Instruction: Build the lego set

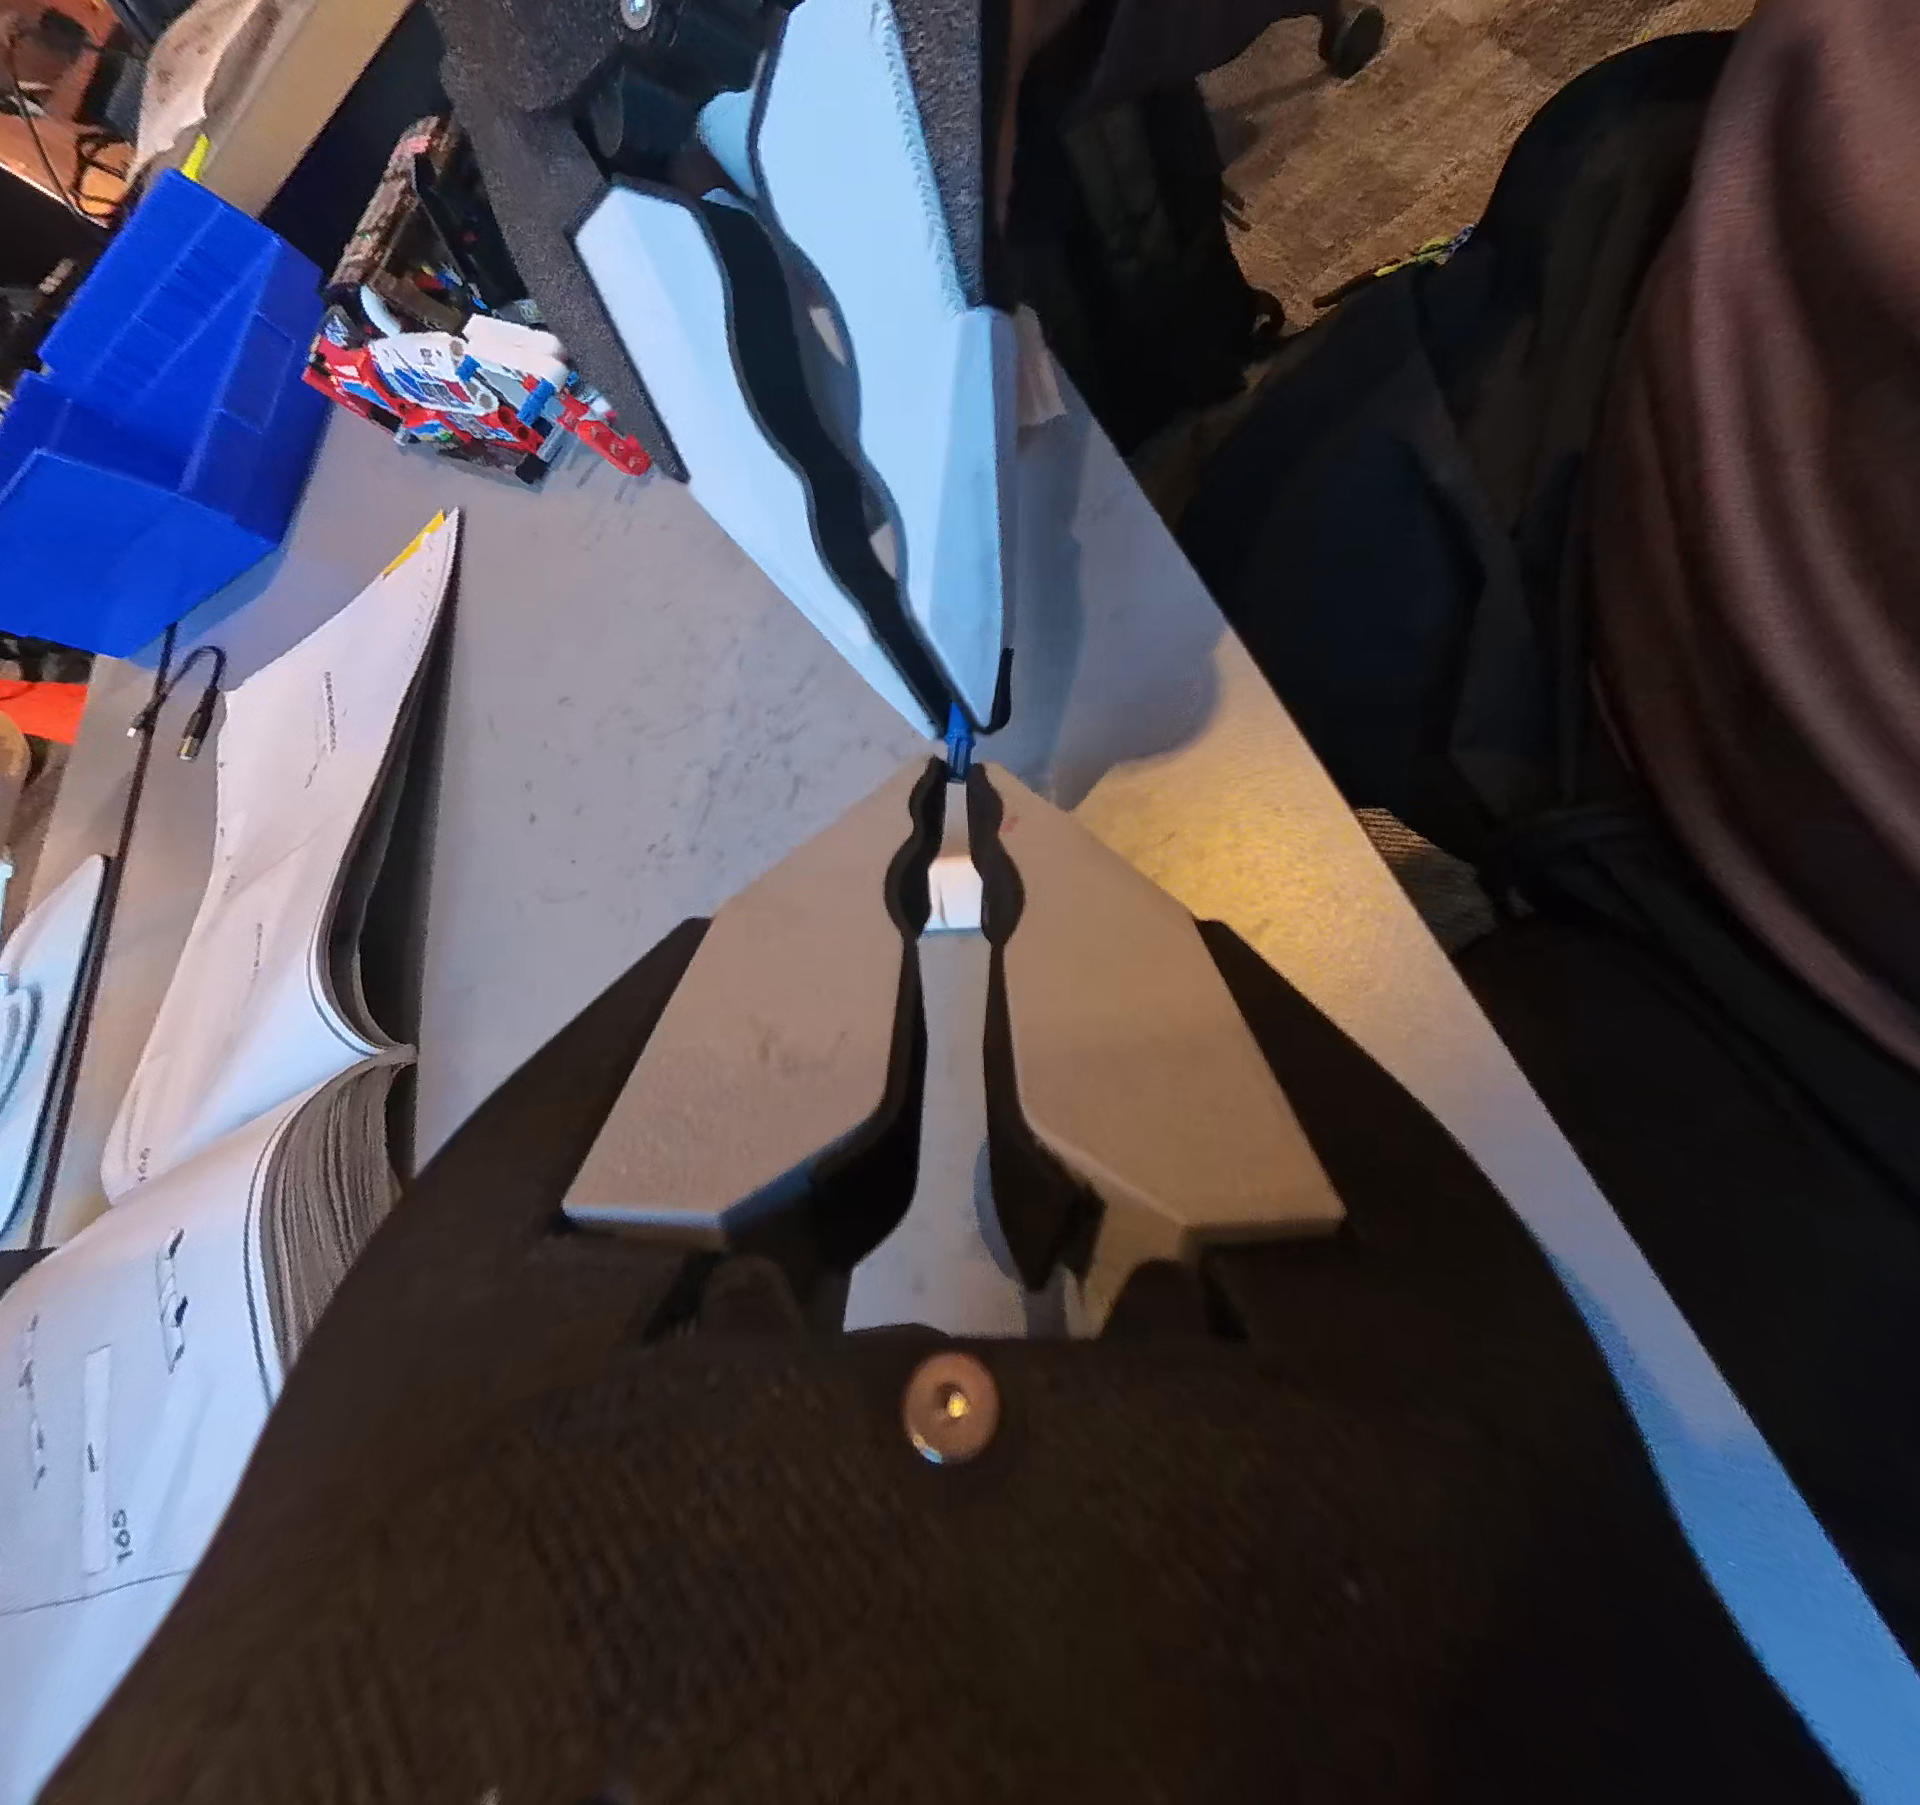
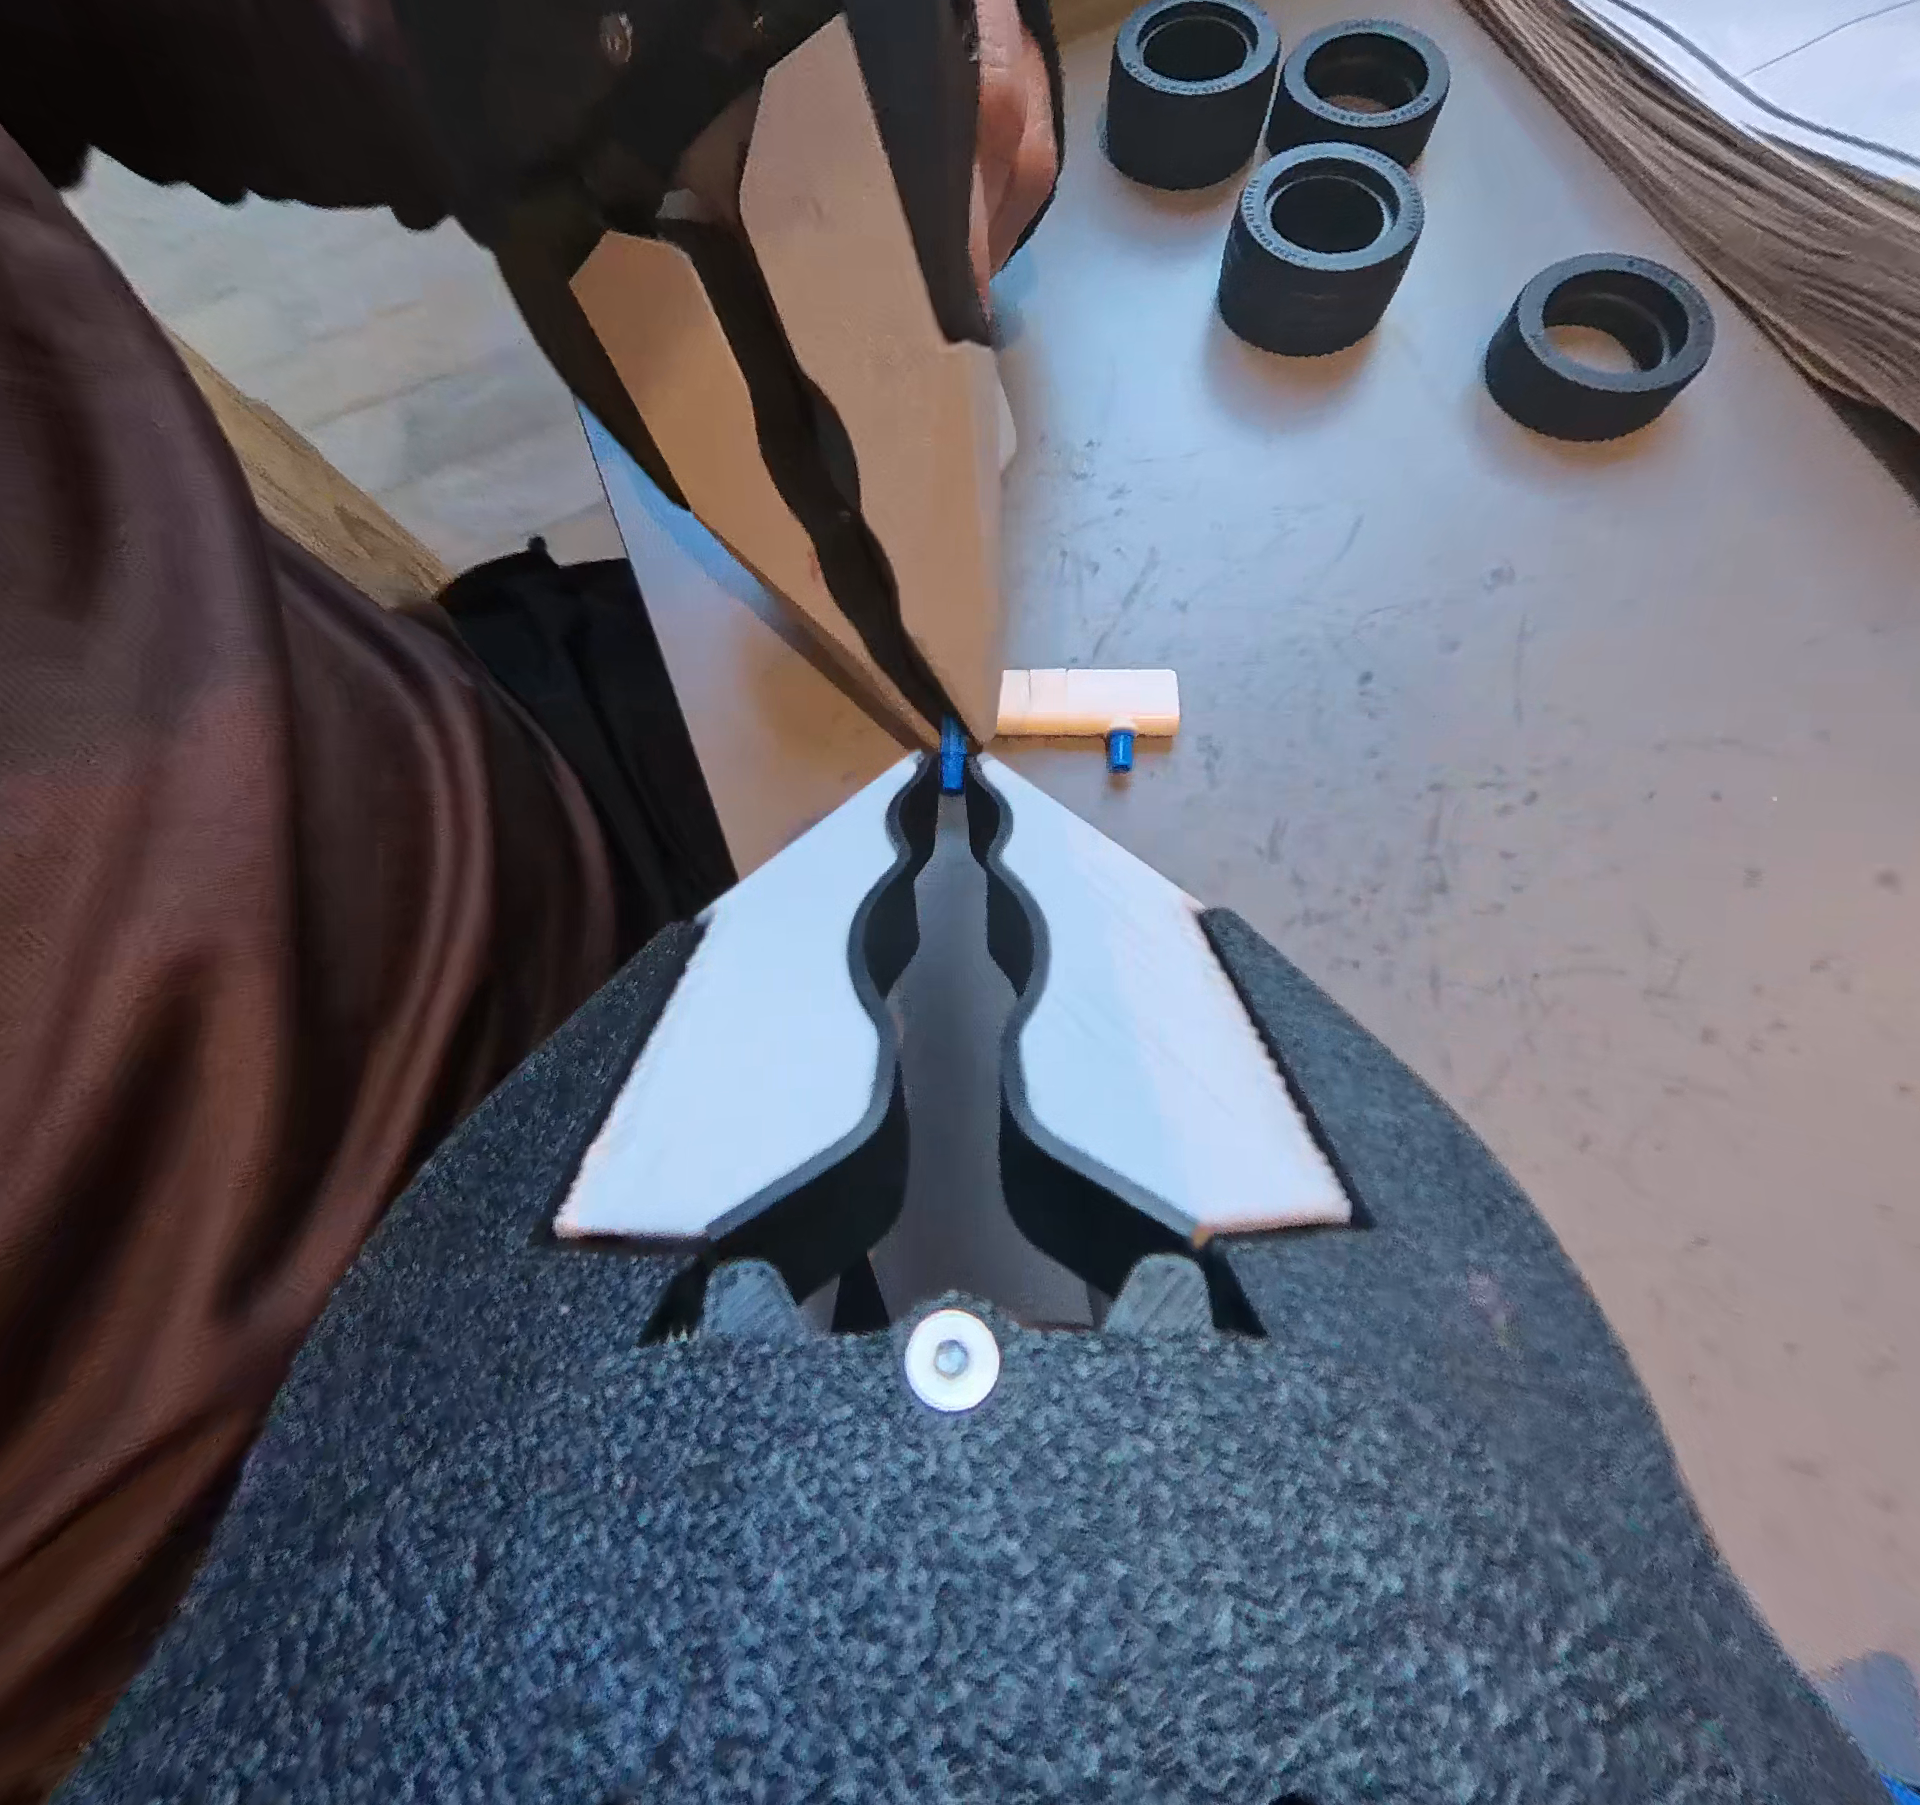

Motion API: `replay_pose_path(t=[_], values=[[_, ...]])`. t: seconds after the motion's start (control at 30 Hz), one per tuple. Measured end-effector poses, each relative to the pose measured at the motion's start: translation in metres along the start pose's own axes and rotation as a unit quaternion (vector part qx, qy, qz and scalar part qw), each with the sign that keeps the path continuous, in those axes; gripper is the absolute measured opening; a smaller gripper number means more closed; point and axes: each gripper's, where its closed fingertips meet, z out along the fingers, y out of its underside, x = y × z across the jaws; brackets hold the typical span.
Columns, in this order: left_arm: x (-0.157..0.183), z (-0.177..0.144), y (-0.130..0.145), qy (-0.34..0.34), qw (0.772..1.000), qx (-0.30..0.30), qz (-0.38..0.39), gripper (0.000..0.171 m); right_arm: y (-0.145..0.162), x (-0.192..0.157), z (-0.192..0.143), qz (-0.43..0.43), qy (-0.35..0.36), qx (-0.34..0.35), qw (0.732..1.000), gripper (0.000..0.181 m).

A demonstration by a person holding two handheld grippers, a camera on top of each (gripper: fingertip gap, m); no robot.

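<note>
**Pin held tip to tip**

Tongs met nose to nose at mid-frame: the left gripper [image 1: 956, 781] and the right gripper [image 2: 948, 770] both pinched the same small blue pin [image 2: 951, 763], each closed on one end. Its long axis ran straight between them. The tan beam [image 2: 1089, 703] lay just right of the tips on the table [image 2: 1455, 820], nearer neither tong by my eye.
</note>
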Motion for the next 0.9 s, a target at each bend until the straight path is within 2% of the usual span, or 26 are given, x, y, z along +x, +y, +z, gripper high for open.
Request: replay_pose_path(t=[0.1,0.37,0.9], values=[[-0.0005,-0.0007,-0.0009,-0.004,1.000,0.008,0.008,0.001,0.0041,0.0010,-0.0028,-0.032,0.020,-0.005,0.999,0.005],[-0.0031,-0.0006,-0.0010,-0.008,1.000,0.008,0.002,0.001,-0.0027,0.0019,-0.0079,-0.027,0.024,0.018,0.999,0.005],[-0.0061,-0.0011,-0.0016,-0.020,1.000,0.006,0.006,0.001,-0.0013,0.0048,-0.0052,-0.017,0.025,0.018,0.999,0.004]])
